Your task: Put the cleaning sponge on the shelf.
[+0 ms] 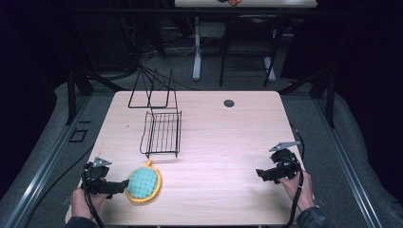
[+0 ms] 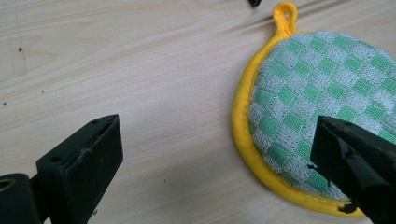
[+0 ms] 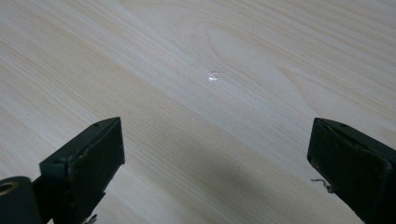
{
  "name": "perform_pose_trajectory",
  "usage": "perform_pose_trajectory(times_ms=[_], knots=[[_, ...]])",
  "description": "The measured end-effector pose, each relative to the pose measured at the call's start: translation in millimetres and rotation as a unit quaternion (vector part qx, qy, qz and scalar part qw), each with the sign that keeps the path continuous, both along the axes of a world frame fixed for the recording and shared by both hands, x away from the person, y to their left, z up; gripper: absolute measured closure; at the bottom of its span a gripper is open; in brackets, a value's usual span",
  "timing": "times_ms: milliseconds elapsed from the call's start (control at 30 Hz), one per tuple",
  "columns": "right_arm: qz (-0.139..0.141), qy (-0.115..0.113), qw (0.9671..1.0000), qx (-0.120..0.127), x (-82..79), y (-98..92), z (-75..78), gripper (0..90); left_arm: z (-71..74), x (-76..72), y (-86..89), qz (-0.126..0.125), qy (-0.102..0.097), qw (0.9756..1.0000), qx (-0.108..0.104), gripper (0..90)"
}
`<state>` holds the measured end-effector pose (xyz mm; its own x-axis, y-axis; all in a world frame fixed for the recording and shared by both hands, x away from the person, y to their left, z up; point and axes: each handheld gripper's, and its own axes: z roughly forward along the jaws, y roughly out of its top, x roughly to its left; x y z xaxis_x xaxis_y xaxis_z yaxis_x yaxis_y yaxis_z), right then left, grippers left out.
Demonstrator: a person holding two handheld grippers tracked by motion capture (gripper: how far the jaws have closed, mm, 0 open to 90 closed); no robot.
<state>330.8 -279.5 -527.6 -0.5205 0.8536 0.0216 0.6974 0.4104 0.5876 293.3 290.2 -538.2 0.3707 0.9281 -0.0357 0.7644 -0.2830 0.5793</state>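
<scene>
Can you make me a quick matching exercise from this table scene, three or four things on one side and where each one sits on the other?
Things:
1. pot holder
2. wire rack
3. right gripper
4. dark round hole

Places:
A. far edge of the table, right of centre
B. near right corner
C. near left, by the left gripper
D. left of centre

Pairs: 1-C, 2-D, 3-B, 4-A

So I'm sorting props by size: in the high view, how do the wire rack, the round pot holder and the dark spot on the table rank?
1. wire rack, clearly largest
2. pot holder
3. dark spot, smallest, though it lies farthest from the camera
</scene>
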Motion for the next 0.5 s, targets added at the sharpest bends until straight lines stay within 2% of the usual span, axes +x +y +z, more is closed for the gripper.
perform_pose_trajectory(times_ms=[233,500], knots=[[0.000,0.002,1.0000,0.001,-0.5,1.7,0.4,3.6,0.2,1.2,-4.9,-0.004,0.002,1.0000,-0.007,4.7],[0.003,-0.002,1.0000,0.005,-2.1,3.9,3.5,4.1,-4.3,6.7,-16.4,-0.023,0.017,0.9994,-0.019,16.0]])
